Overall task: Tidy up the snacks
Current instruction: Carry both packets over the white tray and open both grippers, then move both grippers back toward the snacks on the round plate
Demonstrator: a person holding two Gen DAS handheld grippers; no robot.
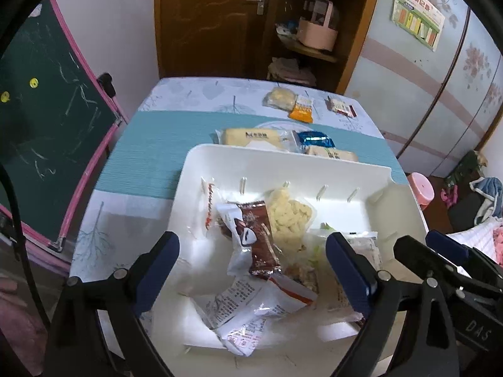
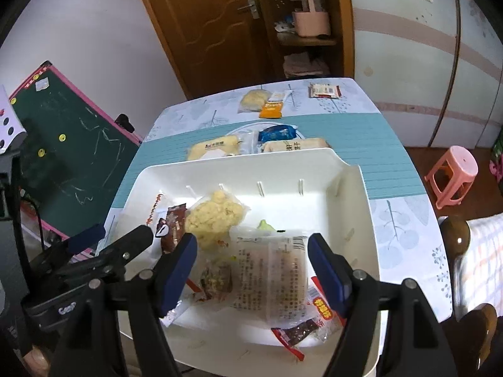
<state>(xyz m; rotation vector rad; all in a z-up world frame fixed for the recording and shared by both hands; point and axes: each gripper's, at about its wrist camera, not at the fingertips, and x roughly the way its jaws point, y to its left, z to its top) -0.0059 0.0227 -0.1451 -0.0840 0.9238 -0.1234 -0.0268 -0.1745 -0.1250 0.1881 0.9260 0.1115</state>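
Observation:
A white plastic bin stands on the table and holds several snack packets, among them a brown packet and a clear bag of pale puffs. My left gripper is open and empty above the bin's near left part. My right gripper is open and empty above a clear printed packet. Each gripper shows at the edge of the other's view. Beyond the bin lie two cream packets, a blue packet, an orange packet and others.
The table has a teal mat and leaf-print cloth. A green chalkboard leans at the left. A pink stool stands at the right. A wooden door and shelves are behind the table.

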